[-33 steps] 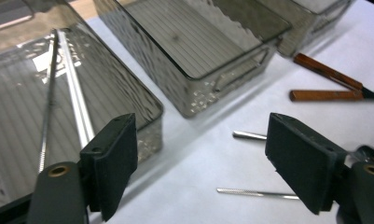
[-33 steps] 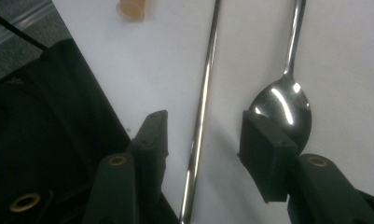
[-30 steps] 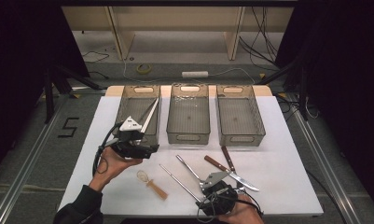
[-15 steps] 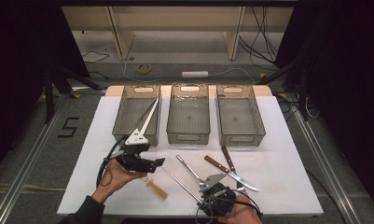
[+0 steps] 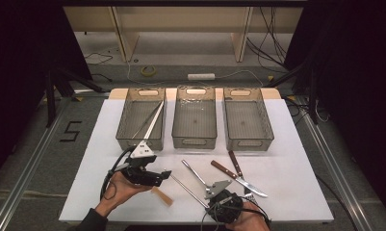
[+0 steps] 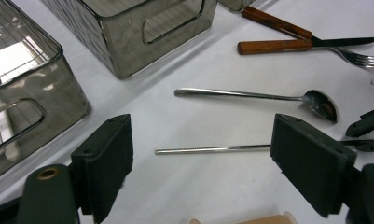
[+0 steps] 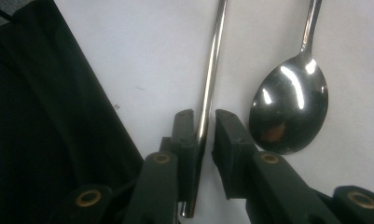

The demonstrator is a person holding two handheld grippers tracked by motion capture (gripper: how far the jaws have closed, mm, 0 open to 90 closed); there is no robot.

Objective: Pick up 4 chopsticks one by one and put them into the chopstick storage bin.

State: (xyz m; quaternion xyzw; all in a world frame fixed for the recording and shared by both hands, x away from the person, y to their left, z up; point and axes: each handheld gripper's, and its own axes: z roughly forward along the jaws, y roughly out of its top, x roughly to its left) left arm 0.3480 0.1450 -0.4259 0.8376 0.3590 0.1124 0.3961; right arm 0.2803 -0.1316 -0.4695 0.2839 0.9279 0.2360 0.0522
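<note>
Left gripper (image 5: pixel 165 176): jaws apart, empty; has come down from the left bin (image 5: pixel 141 120) toward 6 o'clock.
Right gripper (image 7: pixel 204 122): jaws just been closing around the metal rod (image 7: pixel 211 70), a sliver of gap left.

Left gripper (image 5: pixel 165 177), held in an upturned left hand (image 5: pixel 121 185), fingers spread wide and pointing right; right gripper (image 7: pixel 204 128), low at the near edge, fingers just closing, narrowly parted.

R gripper (image 7: pixel 204 122) straddles a thin metal rod (image 7: pixel 211 70) on white table (image 7: pixel 142 56); jaws just closing, narrow gap left w/ rod between. Spoon (image 7: pixel 289 109) lies just beside, bowl up.
</note>
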